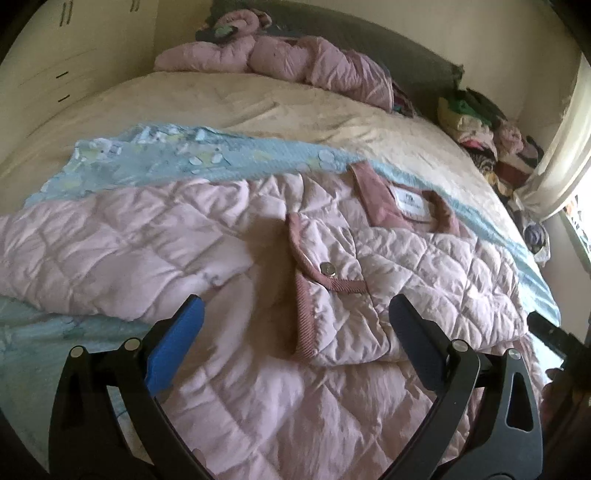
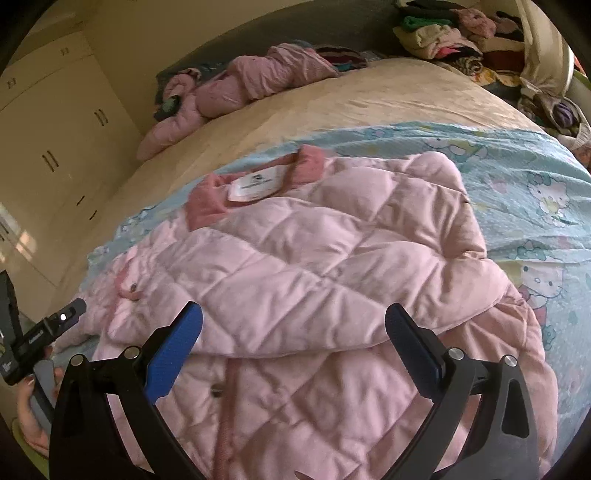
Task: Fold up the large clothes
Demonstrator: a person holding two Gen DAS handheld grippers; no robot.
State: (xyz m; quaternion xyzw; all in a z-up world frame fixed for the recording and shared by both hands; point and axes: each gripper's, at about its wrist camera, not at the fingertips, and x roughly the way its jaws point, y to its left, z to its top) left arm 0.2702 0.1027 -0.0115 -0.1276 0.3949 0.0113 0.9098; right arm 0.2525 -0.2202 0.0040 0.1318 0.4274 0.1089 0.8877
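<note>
Pink quilted jacket spread on bed, over light-blue cartoon-print sheet; cream cover beyond, toward 12 o'clock. Left claw: blue pads wide apart, nothing between them, raised above jacket, no contact. Right claw: likewise wide apart, empty, above the fabric. Left wrist view only: front placket with ribbed dusty-pink trim and metal snap at centre; one panel folded over, trimmed edge running toward 6 o'clock. Collar with white label at 1 o'clock in that view; in right wrist view same collar and label at 11 o'clock. Right wrist view only: sleeve or side panel folded across body, thick quilted ridge from 9 to 3 o'clock; cartoon figures on sheet legible at 3 o'clock; hand on the other gripper's handle at 8 o'clock. Both views: second pink padded garment crumpled near headboard at 12 o'clock; pile of mixed clothes at 1 o'clock; cupboard doors at 9–10 o'clock.
</note>
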